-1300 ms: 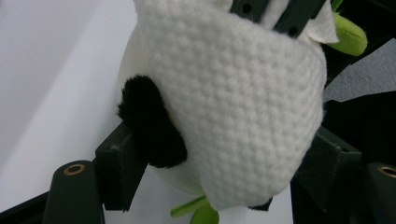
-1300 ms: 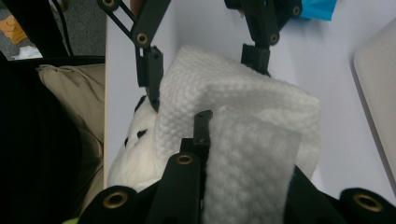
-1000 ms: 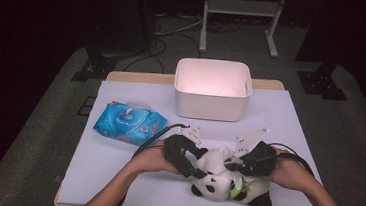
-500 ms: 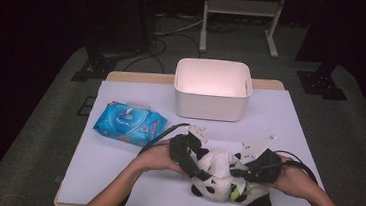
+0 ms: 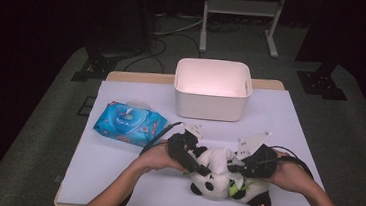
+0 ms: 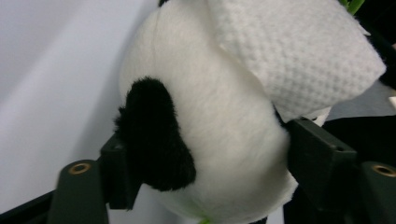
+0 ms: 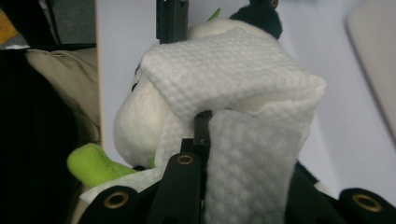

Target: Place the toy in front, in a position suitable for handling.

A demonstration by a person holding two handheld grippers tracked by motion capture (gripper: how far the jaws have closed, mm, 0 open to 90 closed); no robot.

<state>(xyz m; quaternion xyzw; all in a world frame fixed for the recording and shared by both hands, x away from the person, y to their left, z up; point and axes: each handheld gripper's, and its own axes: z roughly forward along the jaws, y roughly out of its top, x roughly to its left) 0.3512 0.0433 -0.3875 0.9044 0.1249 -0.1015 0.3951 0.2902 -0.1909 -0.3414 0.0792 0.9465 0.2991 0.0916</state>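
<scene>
The plush panda [image 5: 224, 179] is lying at the near edge of the worktop [image 5: 115, 167], being wiped with a white wet wipe [image 5: 218, 159]. The left tool [image 5: 200, 169] is bracing the panda's head, its jaws having just been closing onto it. The right tool [image 5: 233, 168] is clamping the wipe shut. Next, I judge, the wipe is needing a drag across the fur while the head is being held steady. The left gripper view is revealing the pads [image 6: 317, 163] squeezing the head; the high view is placing the white bin [image 5: 212, 88] and the blue wipes pack [image 5: 130, 123] beyond.
</scene>
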